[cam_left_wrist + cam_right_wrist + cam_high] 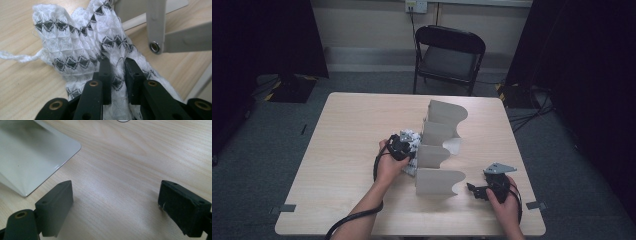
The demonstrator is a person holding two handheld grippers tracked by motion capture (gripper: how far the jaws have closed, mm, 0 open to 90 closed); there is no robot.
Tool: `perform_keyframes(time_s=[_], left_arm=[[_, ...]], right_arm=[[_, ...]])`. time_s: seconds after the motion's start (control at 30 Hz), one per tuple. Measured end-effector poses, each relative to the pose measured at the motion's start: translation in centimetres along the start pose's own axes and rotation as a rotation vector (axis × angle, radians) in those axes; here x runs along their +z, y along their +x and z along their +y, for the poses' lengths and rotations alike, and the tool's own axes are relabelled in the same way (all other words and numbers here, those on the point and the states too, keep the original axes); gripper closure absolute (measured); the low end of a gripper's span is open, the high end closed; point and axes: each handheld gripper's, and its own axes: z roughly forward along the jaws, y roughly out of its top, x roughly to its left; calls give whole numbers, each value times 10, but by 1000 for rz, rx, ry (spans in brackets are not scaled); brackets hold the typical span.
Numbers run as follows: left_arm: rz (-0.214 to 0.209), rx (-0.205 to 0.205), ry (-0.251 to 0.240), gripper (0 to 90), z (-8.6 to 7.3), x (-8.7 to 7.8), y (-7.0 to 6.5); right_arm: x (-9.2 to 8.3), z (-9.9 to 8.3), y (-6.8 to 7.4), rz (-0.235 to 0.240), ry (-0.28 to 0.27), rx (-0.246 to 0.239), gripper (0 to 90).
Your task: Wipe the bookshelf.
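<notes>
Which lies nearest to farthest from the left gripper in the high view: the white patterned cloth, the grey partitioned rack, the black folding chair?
1. White patterned cloth: pinched in the left gripper.
2. Grey partitioned rack: just right of it, on the table.
3. Black folding chair: beyond the table's far edge.

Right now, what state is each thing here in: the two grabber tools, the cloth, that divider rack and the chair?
Left gripper: shut on the cloth.
Right gripper: open, nothing between its jaws, low over the table.
White patterned cloth: crumpled, lying on the table beside the rack, pinched.
Grey divider rack: upright, slots unfilled.
Folding chair: unfolded, vacant.
</notes>
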Motion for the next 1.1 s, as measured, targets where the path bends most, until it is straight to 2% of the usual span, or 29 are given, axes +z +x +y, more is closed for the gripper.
perform_keyframes(time_s=[0.23, 0.37, 0.4, 0.5, 0.7, 0.8, 1.07, 1.1], left_arm=[[-18, -30, 1, 809, -6, -10, 0], [-14, -47, -30, 813, -6, -17, 0], [-12, -28, -28, 814, -6, -21, 1], [-14, -41, -42, 814, -4, -30, 4], [15, -39, -60, 814, -2, -45, 12], [23, -59, -73, 814, -4, -53, 17], [56, -75, -84, 813, -9, -68, 30], [68, -61, -80, 813, -10, -70, 33]], right_arm=[[0, 0, 0, 0, 0, 1, 120], [0, 0, 0, 0, 0, 1, 120], [0, 0, 0, 0, 0, 1, 120], [0, 0, 0, 0, 0, 1, 120], [0, 0, 0, 0, 0, 1, 120], [0, 0, 0, 1, 0, 1, 120], [0, 0, 0, 0, 0, 1, 120], [0, 0, 0, 0, 0, 1, 120]])
